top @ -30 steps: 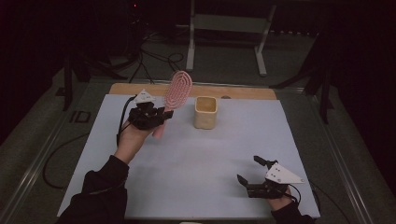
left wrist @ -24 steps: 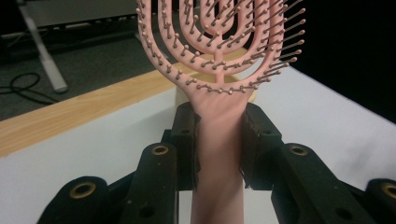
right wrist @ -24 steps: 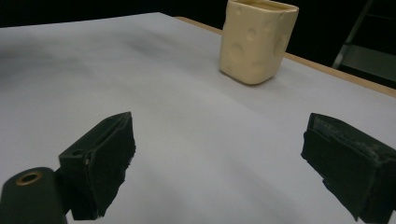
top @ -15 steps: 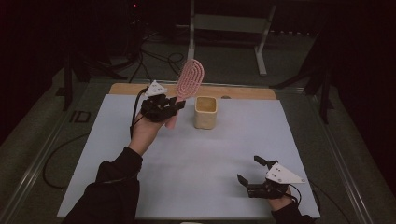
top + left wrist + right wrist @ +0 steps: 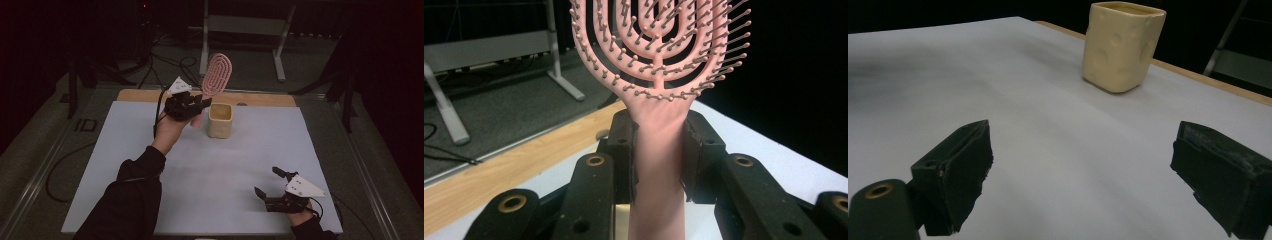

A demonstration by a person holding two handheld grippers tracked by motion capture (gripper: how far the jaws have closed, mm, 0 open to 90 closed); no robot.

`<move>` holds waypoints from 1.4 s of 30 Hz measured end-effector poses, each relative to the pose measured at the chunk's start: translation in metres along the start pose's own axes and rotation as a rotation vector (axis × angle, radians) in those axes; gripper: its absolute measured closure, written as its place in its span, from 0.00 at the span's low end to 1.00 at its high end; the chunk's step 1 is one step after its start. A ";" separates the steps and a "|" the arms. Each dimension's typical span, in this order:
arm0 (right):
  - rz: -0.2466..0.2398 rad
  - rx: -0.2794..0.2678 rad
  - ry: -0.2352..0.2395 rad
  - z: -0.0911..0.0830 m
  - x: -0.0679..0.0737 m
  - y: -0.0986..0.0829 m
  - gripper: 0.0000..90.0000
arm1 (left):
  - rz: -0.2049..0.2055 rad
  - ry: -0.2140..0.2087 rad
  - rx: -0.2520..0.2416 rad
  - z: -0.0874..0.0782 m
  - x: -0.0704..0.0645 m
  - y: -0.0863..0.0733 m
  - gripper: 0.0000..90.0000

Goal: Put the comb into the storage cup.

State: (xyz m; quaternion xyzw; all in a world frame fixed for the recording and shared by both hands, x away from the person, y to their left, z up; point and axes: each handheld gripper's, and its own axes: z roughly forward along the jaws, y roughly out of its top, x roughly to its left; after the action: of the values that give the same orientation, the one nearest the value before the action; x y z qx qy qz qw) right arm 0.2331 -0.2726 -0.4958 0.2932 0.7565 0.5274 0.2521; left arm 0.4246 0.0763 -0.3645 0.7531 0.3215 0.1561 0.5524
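A pink hairbrush [image 5: 216, 76] is held upright in the air, head up, just left of a cream square cup [image 5: 220, 120] at the back of the table. My left gripper [image 5: 192, 106] is shut on its handle [image 5: 658, 150]; the bristled head [image 5: 659, 42] rises above the jaws. The handle's lower end hangs beside the cup's left wall, not inside it. My right gripper [image 5: 270, 182] rests open near the front right of the table with nothing between its jaws. From the right gripper view the cup [image 5: 1123, 45] stands far ahead, and the right gripper [image 5: 1088, 170] is wide apart.
A white sheet [image 5: 200, 175] covers the table, with a wooden strip [image 5: 270, 100] along the back edge. A metal frame [image 5: 240, 30] stands on the floor behind. Cables lie on the floor at the left and back.
My left gripper has carried the brush to the right and higher, bringing it close beside the cup. The right gripper has stayed put.
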 end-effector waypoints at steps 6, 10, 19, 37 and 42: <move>0.002 -0.001 0.003 0.000 0.000 0.000 0.10 | -0.004 -0.044 -0.018 0.013 0.004 0.003 0.78; 0.005 0.000 0.004 0.000 0.000 0.000 0.10 | -0.010 -0.071 -0.034 0.020 0.006 0.006 0.78; 0.007 -0.004 0.007 -0.001 0.000 0.000 0.10 | -0.019 -0.099 -0.081 0.035 0.008 0.015 0.78; 0.017 -0.007 0.015 -0.001 -0.001 -0.001 0.10 | 0.000 -0.148 -0.205 0.069 0.015 0.016 0.78; 0.014 -0.011 0.015 -0.002 -0.002 -0.001 0.10 | -0.011 -0.127 -0.228 0.077 0.020 0.012 0.78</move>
State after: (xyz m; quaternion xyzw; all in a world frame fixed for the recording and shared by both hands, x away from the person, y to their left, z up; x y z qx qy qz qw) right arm 0.2330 -0.2752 -0.4961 0.2931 0.7534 0.5354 0.2445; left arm 0.4890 0.0306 -0.3821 0.6919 0.2700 0.1408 0.6547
